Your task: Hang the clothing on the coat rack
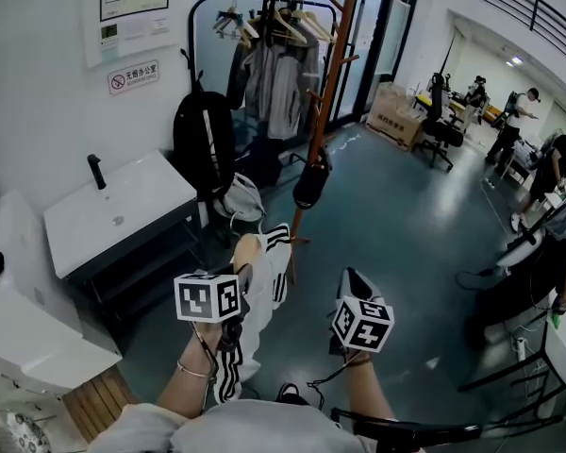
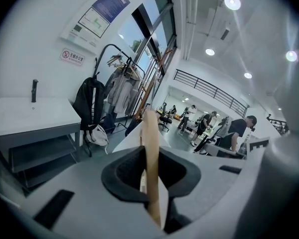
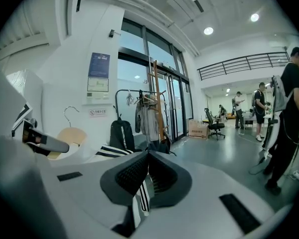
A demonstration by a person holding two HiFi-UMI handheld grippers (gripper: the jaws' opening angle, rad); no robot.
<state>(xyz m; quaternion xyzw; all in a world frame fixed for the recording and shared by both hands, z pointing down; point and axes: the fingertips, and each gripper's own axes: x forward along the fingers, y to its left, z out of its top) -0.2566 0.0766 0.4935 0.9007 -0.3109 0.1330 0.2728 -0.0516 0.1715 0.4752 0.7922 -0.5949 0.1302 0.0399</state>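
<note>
A white garment with black stripes (image 1: 267,286) hangs on a wooden hanger (image 1: 248,250). My left gripper (image 1: 236,276) is shut on the hanger's flat wooden body (image 2: 150,148), which stands edge-on between its jaws. To its right, my right gripper (image 1: 351,283) is shut on a striped fold of the garment (image 3: 141,198). In the right gripper view the hanger (image 3: 70,134) with its metal hook shows at the left, the left gripper (image 3: 40,141) beside it. The brown wooden coat rack (image 1: 326,83) stands ahead, a black bag (image 1: 311,183) hung low on it.
A black metal clothes rail (image 1: 264,26) with jackets and hangers stands behind the coat rack, a black backpack (image 1: 204,144) beside it. A white sink counter (image 1: 113,210) is at the left. People, office chairs and desks fill the right side of the room.
</note>
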